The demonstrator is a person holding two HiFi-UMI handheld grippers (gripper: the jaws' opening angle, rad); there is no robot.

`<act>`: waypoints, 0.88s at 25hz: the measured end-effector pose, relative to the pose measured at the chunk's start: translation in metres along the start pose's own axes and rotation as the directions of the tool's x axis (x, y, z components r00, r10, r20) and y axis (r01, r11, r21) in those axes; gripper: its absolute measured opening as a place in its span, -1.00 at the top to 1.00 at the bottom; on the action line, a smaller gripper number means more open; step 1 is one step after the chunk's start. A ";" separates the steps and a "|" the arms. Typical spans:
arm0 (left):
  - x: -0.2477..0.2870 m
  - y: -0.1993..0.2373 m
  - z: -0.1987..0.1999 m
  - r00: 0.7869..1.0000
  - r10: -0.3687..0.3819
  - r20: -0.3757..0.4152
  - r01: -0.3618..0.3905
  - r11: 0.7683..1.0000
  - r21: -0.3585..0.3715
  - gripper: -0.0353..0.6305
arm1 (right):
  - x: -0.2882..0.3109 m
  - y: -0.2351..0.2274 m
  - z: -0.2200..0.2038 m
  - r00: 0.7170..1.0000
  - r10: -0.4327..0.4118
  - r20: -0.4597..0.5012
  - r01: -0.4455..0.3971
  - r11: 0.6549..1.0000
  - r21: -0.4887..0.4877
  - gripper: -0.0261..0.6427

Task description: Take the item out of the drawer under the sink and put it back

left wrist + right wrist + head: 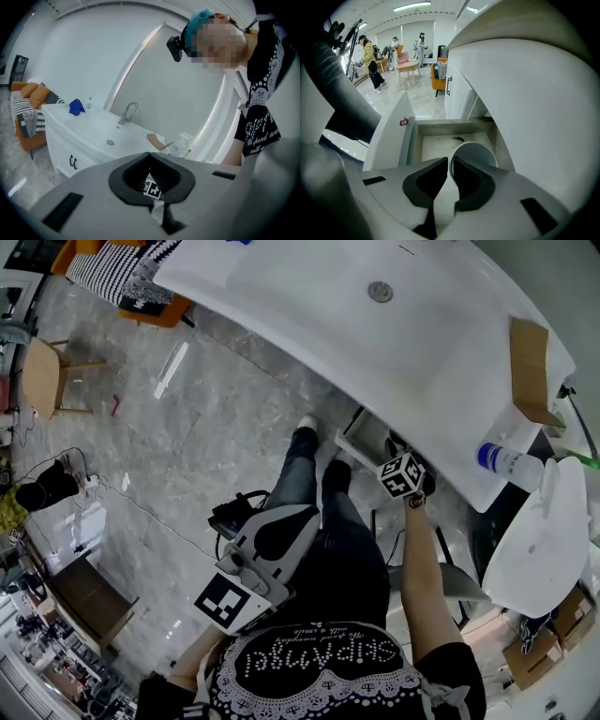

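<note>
A white cup (pixel 477 153), its mouth tipped toward the camera, hangs by its rim over the open drawer (pixel 436 140) beneath the sink; whether it touches the drawer's pale floor cannot be told. The right tongs (pixel 451 163) point steeply down and pinch that rim between their dark pads, one pad inside the cup and one outside. A small dark object lies on the drawer floor beyond the cup. Seen from the head view, the person's right arm reaches under the edge of the white worktop (pixel 281 296), where a flat piece of cardboard (pixel 530 371) and a blue-capped bottle (pixel 506 461) rest near the end. The left tongs (pixel 150 154) are held back near the person's body, pressed together and empty, facing the faucet (pixel 129 112) and a blue cloth (pixel 76 107).
</note>
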State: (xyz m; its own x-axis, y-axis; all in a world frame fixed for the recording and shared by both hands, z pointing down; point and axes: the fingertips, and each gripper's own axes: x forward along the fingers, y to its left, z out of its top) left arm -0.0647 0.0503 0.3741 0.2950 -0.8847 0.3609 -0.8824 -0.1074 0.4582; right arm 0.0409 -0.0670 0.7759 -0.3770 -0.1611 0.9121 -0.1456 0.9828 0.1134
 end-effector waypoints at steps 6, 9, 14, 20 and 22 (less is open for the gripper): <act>0.002 -0.002 0.000 1.000 -0.014 0.006 0.014 1.000 0.002 0.88 | -0.010 0.004 0.001 1.000 -0.011 0.021 0.011 1.000 -0.007 0.82; 0.001 -0.002 0.003 1.000 -0.018 0.016 0.018 1.000 0.002 0.88 | -0.017 0.000 0.003 0.999 -0.028 0.033 0.027 1.000 0.010 0.80; -0.002 -0.003 0.007 0.999 -0.017 0.039 0.017 1.000 0.002 0.88 | -0.036 0.001 0.016 0.995 -0.042 0.088 0.039 0.999 0.037 0.80; 0.001 -0.007 0.013 0.997 -0.034 0.076 0.034 0.999 0.002 0.88 | -0.080 0.012 0.035 0.979 -0.055 0.198 0.032 0.993 0.116 0.81; 0.002 -0.007 0.015 0.995 -0.035 0.091 0.035 0.999 0.002 0.88 | -0.097 0.013 0.043 0.968 -0.074 0.241 0.037 0.988 0.153 0.85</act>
State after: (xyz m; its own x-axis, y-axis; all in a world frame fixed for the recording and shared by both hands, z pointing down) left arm -0.0630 0.0422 0.3592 0.2913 -0.9179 0.2695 -0.8721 -0.1391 0.4691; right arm 0.0366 -0.0429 0.6722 -0.5750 -0.2499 0.7791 -0.2976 0.9509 0.0854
